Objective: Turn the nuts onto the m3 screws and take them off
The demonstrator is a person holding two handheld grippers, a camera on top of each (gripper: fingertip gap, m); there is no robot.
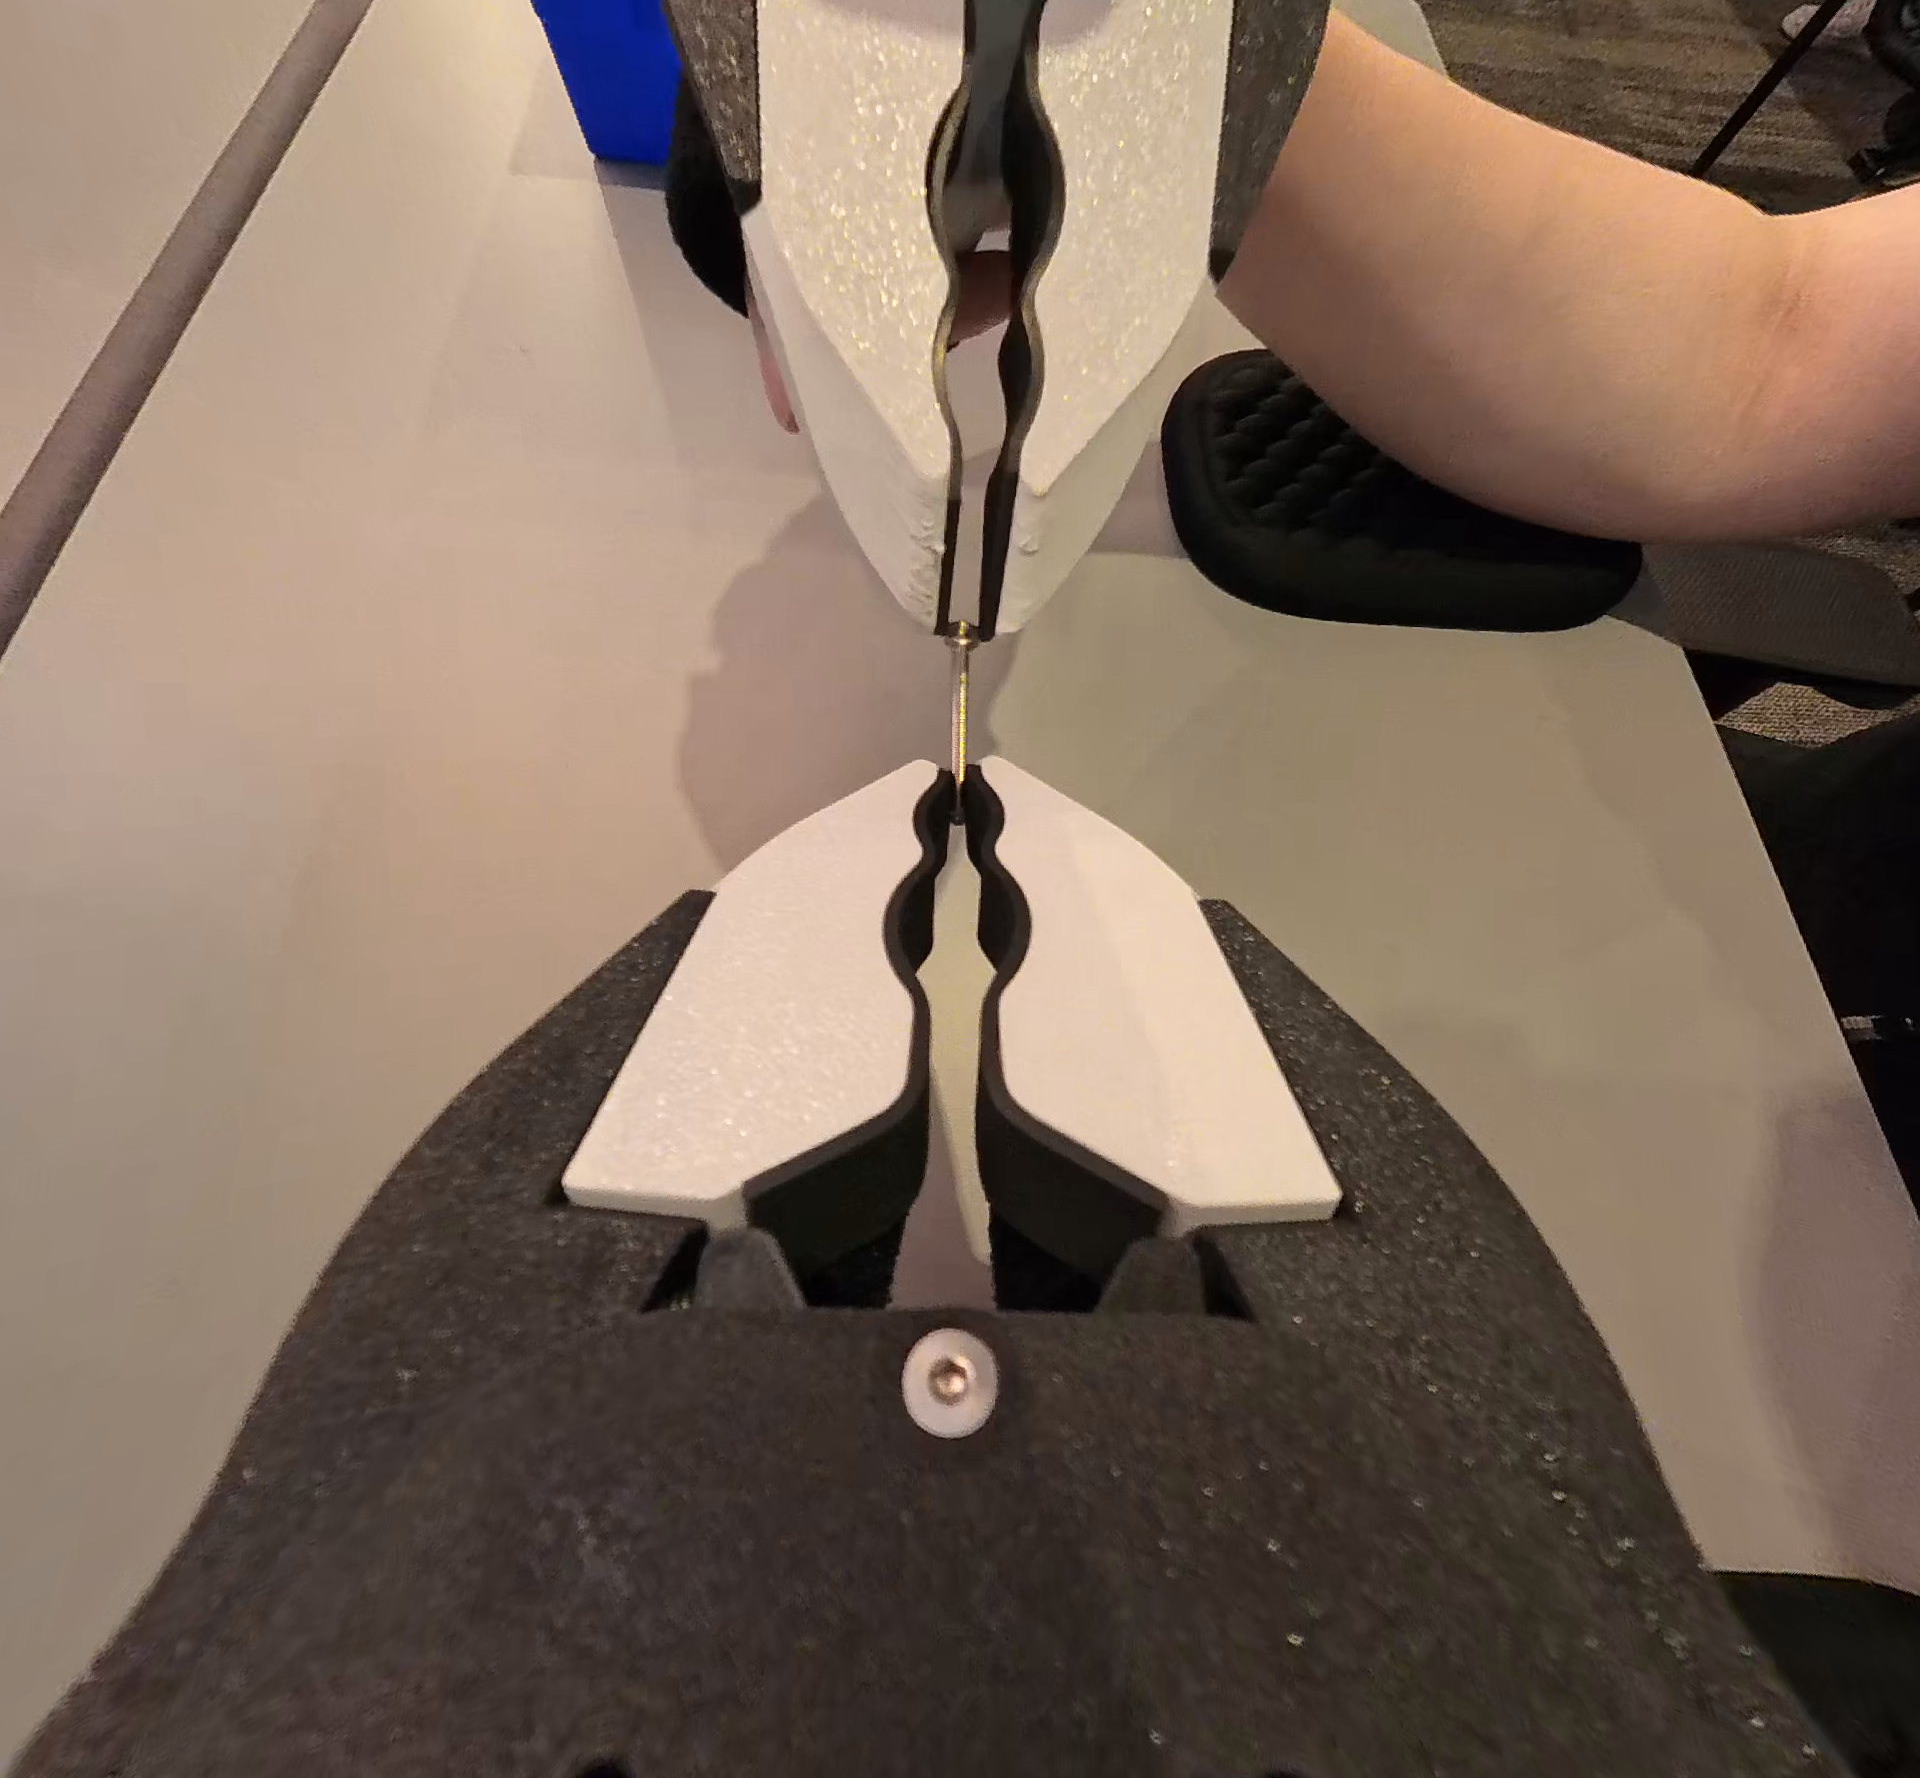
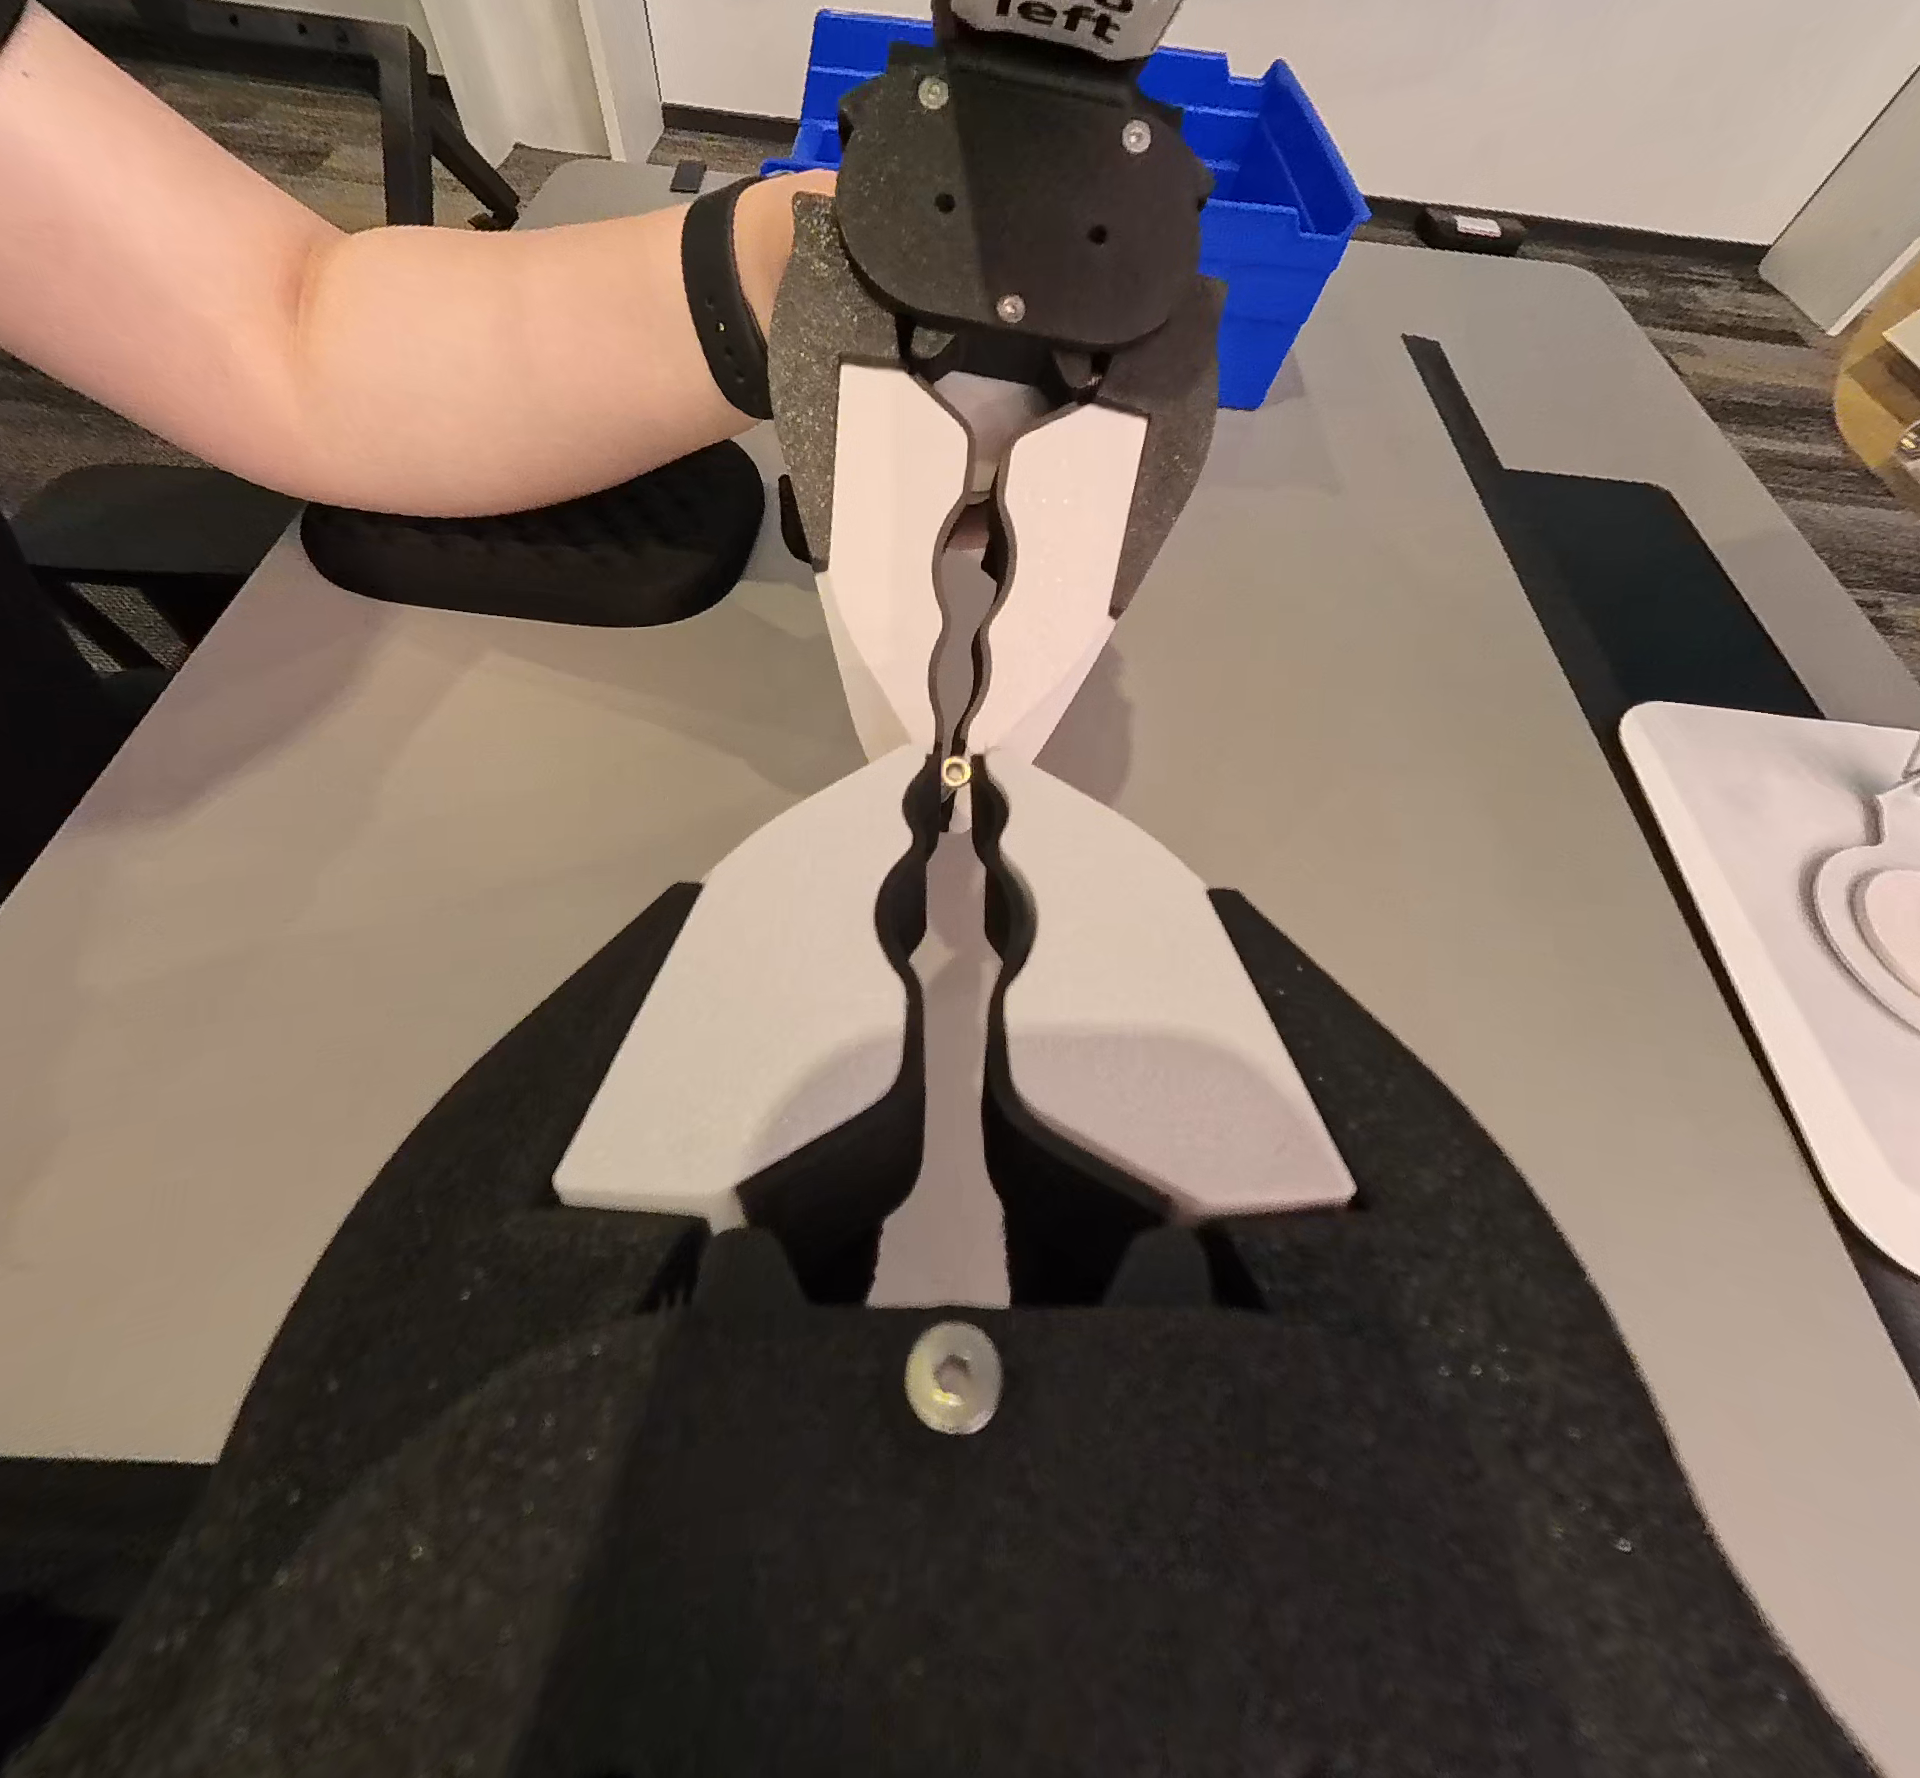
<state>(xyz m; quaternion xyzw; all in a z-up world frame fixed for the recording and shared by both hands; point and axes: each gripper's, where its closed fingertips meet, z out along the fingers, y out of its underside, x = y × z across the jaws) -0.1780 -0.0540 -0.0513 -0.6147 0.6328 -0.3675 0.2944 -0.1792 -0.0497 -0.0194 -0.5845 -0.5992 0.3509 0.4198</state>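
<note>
We see a blue plastic bin at the far end of the grey desk, a black padded armrest cushion at its left edge, and a white moulded tray on the right.

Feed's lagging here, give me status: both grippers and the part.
Left gripper pinching screw by its tip. Right gripper clamped on its head end. Screw bridging both above grey table. Nothing in the way.
</note>
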